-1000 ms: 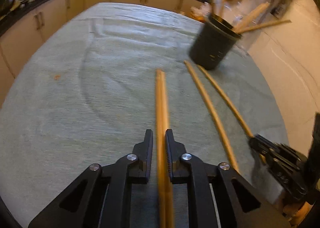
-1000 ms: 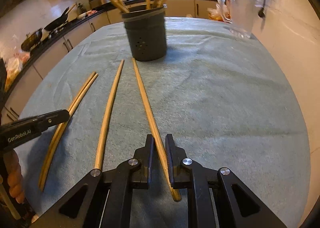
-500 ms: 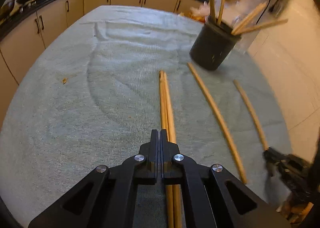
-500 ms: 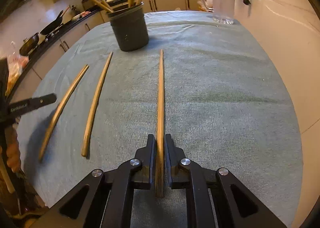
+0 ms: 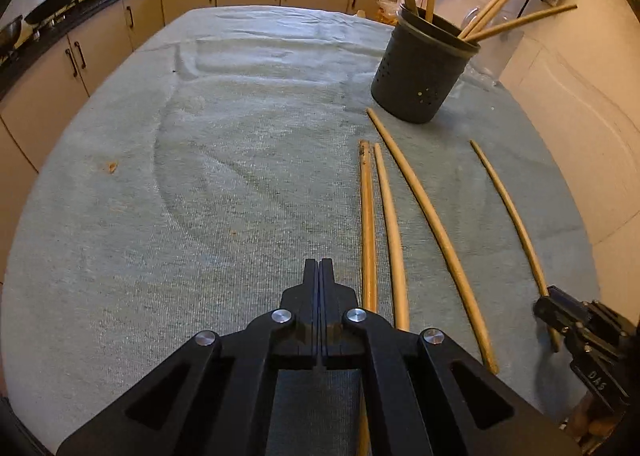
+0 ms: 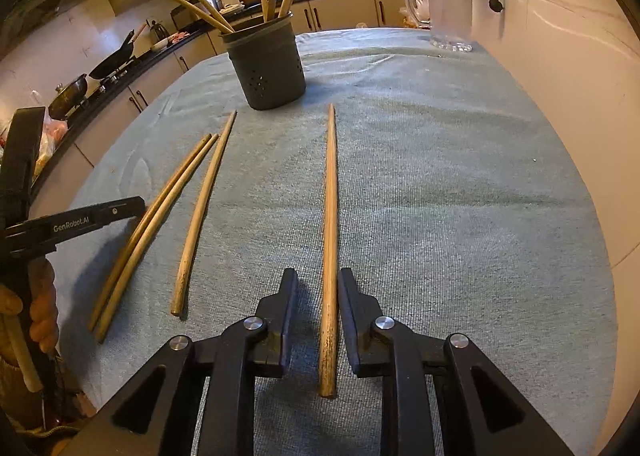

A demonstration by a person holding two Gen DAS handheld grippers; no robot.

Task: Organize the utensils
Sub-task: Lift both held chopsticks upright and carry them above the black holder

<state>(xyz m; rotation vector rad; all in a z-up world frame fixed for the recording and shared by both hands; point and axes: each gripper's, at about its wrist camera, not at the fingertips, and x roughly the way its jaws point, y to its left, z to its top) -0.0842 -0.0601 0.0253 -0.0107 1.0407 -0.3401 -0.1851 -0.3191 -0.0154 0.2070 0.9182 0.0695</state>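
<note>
Several wooden sticks lie on the grey-green cloth. A dark holder [image 5: 420, 71] with several sticks in it stands at the back; it also shows in the right wrist view [image 6: 266, 67]. My left gripper [image 5: 319, 268] is shut and empty, just left of a pair of sticks [image 5: 368, 223]. A third stick [image 5: 432, 223] lies right of them. My right gripper [image 6: 317, 280] is open, its fingers on either side of a single stick [image 6: 330, 240] lying on the cloth. That stick [image 5: 508, 211] and the right gripper [image 5: 576, 320] show at the right of the left wrist view.
A clear glass jug [image 6: 448, 11] stands at the far right by the wall. Kitchen counters with pans [image 6: 112, 59] run along the left and back. The cloth-covered table [image 5: 200, 175] ends close to the wall on the right.
My left gripper closed empty above the pair of sticks and moved left of them. My right gripper turned its stick straight, then opened and let it lie.
</note>
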